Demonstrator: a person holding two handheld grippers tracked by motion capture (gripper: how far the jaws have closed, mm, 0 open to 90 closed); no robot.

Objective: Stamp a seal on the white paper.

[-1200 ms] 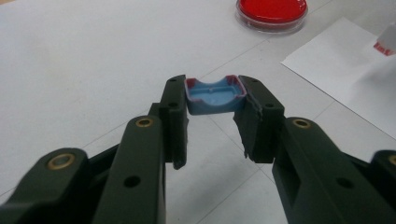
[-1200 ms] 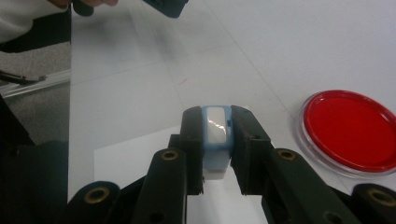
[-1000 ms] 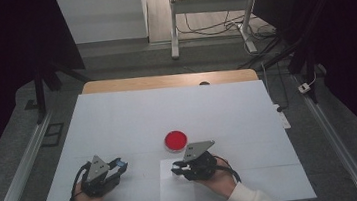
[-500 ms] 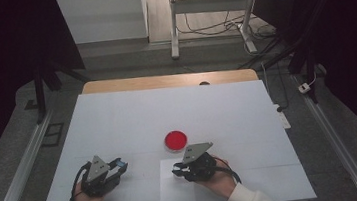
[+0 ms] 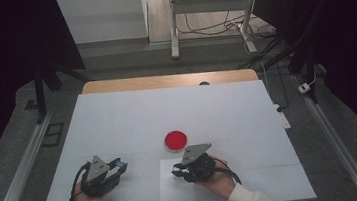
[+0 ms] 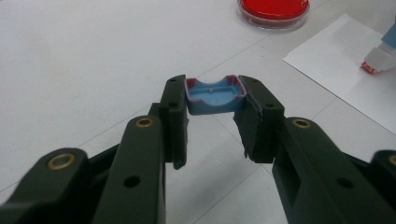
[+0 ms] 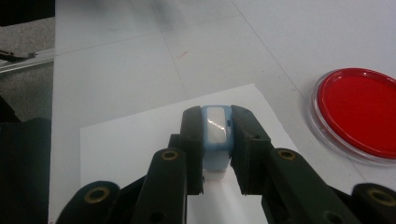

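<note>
A small blue cap [image 6: 214, 94] with red-stained edges sits between the jaws of my left gripper [image 6: 211, 108], which is shut on it just above the table. My left gripper [image 5: 117, 166] is at the front left. My right gripper [image 7: 215, 133] is shut on a light-blue stamp-like body [image 7: 216, 122]. It is held over a white paper sheet [image 7: 135, 140]. In the left gripper view the stamp's white, red-tipped end [image 6: 376, 60] points down at the paper [image 6: 336, 70]. My right gripper [image 5: 179, 172] is at the front centre. A red-filled round dish [image 5: 176, 140] lies just beyond it.
The white table [image 5: 118, 117] stretches far behind the dish [image 7: 359, 112], with a wooden strip [image 5: 164, 81] at its back edge. Metal rails [image 5: 27, 161] run along both sides. The person's hands [image 5: 217, 182] come in from the front edge.
</note>
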